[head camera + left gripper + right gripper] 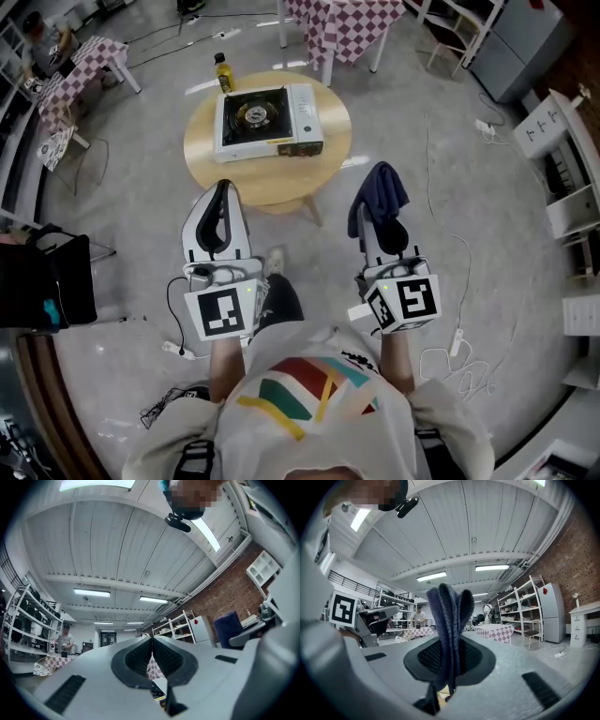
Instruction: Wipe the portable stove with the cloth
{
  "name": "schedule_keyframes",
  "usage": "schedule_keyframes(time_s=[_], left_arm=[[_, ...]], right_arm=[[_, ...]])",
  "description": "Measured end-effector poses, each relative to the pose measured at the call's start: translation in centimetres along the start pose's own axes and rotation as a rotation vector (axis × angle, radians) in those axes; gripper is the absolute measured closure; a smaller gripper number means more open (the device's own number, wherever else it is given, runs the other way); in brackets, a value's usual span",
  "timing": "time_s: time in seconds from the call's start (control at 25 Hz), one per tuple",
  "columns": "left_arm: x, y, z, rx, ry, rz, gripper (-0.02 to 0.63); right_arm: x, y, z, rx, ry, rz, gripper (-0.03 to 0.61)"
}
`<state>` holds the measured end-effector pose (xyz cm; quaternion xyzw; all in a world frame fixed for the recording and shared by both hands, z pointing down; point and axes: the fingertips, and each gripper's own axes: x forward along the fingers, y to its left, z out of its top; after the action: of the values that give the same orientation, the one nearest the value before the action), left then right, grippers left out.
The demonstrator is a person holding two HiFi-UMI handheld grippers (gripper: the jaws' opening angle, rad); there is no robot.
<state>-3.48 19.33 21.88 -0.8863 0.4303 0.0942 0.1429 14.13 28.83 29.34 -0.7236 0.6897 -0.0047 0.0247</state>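
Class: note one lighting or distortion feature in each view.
Head view: white glare patches on the grey floor beyond the round wooden table. Left gripper view: strong fisheye, dark circular border, ceiling strip lights blown white. Right gripper view: same fisheye curves the ceiling; the dark blue cloth looms large.

Head view: bright, even overhead light, no hard shadows. Pale glare patches on floor just past table's far edge; soft shadow under its near edge. Sharp in centre; straight lines bow twd frame edges.

Both gripper views: strong fisheye, black vignette in corners. Light from ceiling strips & a blown-out panel at top of left gripper view. Background w/ shelves fairly crisp; jaws near lens soft. Cloth dark, backlit, weave slightly blurred.
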Motion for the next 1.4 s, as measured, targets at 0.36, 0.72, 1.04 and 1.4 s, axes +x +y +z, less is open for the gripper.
schedule_keyframes(time_s=[0.36,0.72,1.04,1.4], left_arm=[[7.5,4.5,-5.6,-0.079,0.096,-0.032,0.607],[18.4,11.1,-9.1,-0.127,0.089,-0.080,0.607],[25.9,17.0,-11.2,-0.158,0.022,-0.049,0.607],[29.1,17.3,-13.0,-0.184,0.061,-0.017,0.607]], right_arm=[[10.0,0.4,0.0,-0.002,0.053,-0.025,0.545],[22.8,1.2,1.8,-0.019,0.047,-0.038,0.545],[32.0,1.9,1.9,-0.099,0.076,-0.047,0.545],[36.3,-0.3,0.7,-0.045,0.075,-0.053,0.545]])
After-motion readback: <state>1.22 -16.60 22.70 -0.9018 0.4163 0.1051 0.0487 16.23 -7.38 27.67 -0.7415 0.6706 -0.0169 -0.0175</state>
